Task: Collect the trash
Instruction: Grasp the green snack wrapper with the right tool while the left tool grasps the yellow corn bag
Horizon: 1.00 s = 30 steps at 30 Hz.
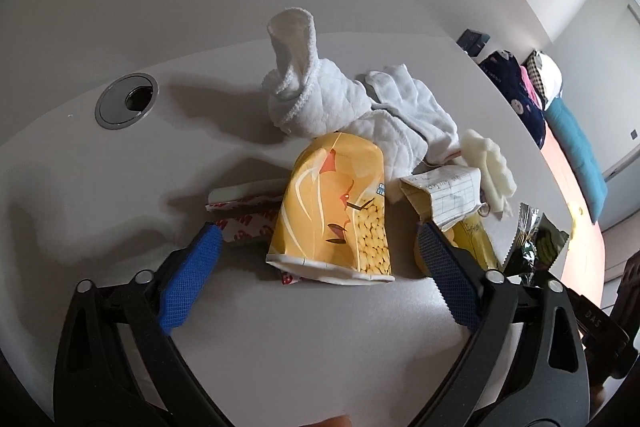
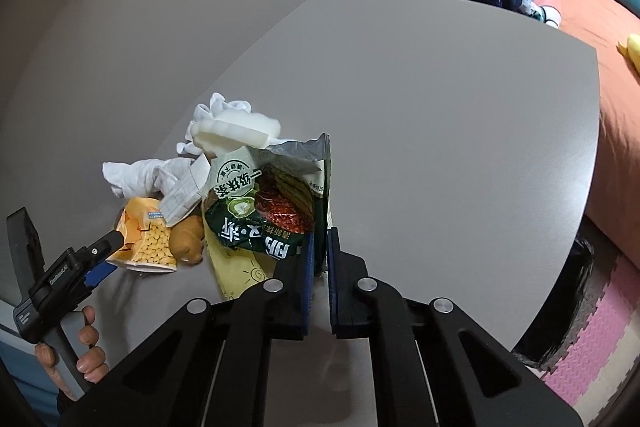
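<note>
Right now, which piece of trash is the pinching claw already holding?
The dark green snack bag. The right gripper is shut on its edge, while the yellow corn cup only lies between the open left gripper fingers, untouched.

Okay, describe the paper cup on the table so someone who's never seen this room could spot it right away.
On the grey table, find the heap of rubbish in front of the crumpled white cloth. The paper cup lies tipped over at the heap's near edge, between the open jaws of the left gripper. It is the only orange-yellow cup, printed with corn kernels.
</note>
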### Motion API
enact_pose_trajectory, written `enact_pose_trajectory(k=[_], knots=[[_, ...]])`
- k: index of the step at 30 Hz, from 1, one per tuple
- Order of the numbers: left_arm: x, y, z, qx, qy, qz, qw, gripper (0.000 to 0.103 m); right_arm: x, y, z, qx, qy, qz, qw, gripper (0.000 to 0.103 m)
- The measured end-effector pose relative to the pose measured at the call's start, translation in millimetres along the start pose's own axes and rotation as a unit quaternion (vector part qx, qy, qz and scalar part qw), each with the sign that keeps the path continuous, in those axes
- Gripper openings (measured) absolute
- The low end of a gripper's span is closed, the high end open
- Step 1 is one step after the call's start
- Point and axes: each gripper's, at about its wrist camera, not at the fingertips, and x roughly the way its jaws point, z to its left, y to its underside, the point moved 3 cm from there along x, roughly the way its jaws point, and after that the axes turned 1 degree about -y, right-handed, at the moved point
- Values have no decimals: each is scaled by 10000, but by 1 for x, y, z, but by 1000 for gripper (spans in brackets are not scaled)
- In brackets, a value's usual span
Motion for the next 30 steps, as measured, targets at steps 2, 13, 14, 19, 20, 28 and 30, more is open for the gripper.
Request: enact_pose_trajectory(k=[2,13,14,19,20,28,30], knots=[[-1,1,-1,38,38,18,10000,80,-2,0,-1,1,-8,-22,10000,8],[11,3,-13,151,83,96,9998,39,-17,2,-4,0,-3,-150,9999,8],[11,4,-13,151,85,104,9998,37,-18,2,-4,-2,-5,-163,9999,8],[0,3,-17,217,91,-80,9997,31,-28,2,-2,-78,21,-277,9996,8],[-3,2,-17,228,108,-115,9996,29,-29,2,-2,-89,21,-295,9995,8],[-29,-2,-33,409,122,-459,9980,17,-50,-2,-7,-56,30,-563,9984,7],[-36,-3,-39,489,112,-573,9971,17,-55,-4,-11,-38,38,-623,9980,7]])
